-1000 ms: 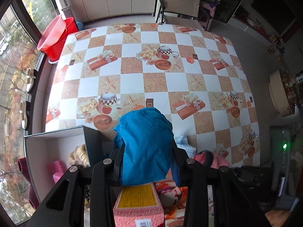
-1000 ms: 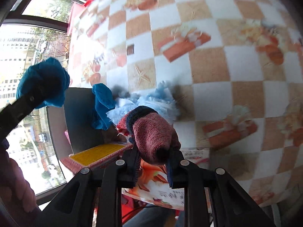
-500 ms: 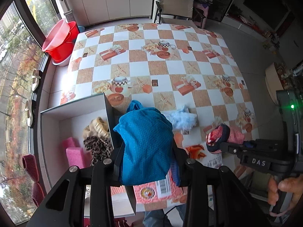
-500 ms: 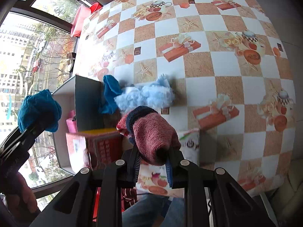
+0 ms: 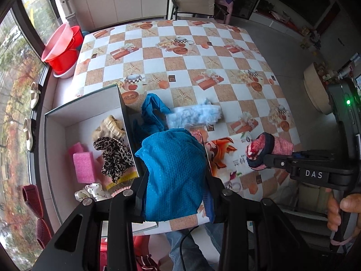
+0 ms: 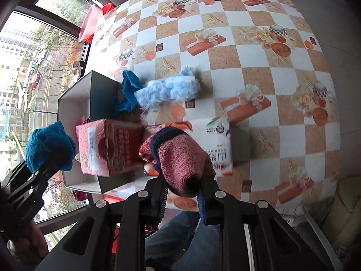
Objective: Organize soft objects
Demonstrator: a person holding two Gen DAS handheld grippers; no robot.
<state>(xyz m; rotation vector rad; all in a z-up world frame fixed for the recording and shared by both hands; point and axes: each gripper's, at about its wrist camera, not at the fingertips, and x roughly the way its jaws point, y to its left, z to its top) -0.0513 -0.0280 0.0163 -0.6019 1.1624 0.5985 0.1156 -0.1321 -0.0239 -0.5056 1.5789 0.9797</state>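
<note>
My left gripper point(image 5: 174, 180) is shut on a bunched blue knit cloth point(image 5: 171, 162) and hangs above the table's near edge, beside the right wall of an open white box point(image 5: 81, 99). The box holds a pink sponge point(image 5: 83, 167), a leopard-print scrunchie point(image 5: 115, 155), a beige fabric piece point(image 5: 108, 128) and a dotted white bow point(image 5: 90, 192). Over a flower-printed carton point(image 6: 218, 142), my right gripper point(image 6: 182, 180) is shut on a red sock with a navy cuff point(image 6: 180, 158). A second blue cloth point(image 5: 153, 110) and a pale blue fluffy piece point(image 5: 196, 115) lie on the checked tablecloth.
A pink-red printed box point(image 6: 108, 146) lies by the open box's near corner. Red basins point(image 5: 61, 49) stand on the floor at the table's far left, a folding chair point(image 5: 194, 0) behind it. A person's jeans-clad legs point(image 6: 180, 237) are at the near edge.
Both grippers have risen and drawn back toward the near edge, each keeping its grip. The inside of the open box has come into the left wrist view.
</note>
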